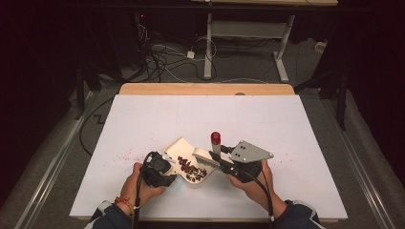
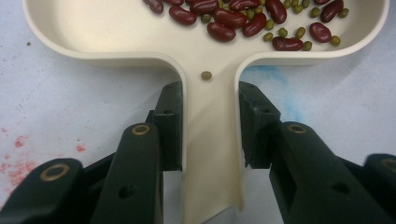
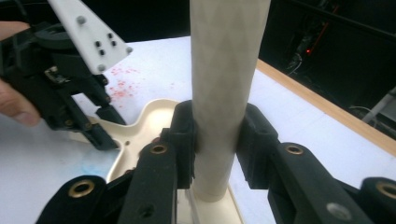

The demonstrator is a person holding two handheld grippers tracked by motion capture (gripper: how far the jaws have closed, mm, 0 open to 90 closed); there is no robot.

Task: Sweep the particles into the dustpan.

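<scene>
A cream dustpan (image 1: 180, 145) lies on the white table and holds red kidney beans and small green beans (image 1: 191, 168). My left gripper (image 1: 168, 163) is shut on the pan's handle (image 2: 210, 140), one jaw on each side. The beans (image 2: 233, 23) lie heaped in the tray (image 2: 116, 32), and a single green bean (image 2: 206, 75) sits at the neck of the handle. My right gripper (image 1: 221, 160) is shut on the upright cream brush handle (image 3: 224, 70), whose red tip (image 1: 216, 137) points up. The brush head (image 1: 204, 156) rests at the pan's right side. In the right gripper view the left gripper (image 3: 100, 119) holds the pan (image 3: 154, 116).
Red specks (image 1: 125, 155) stain the white table cover (image 1: 286, 143) left of the pan, and a faint blue smear (image 2: 275, 79) lies beside the handle. A wooden edge (image 1: 205, 89) runs along the far side. Cables and a desk frame (image 1: 208, 43) stand on the floor beyond.
</scene>
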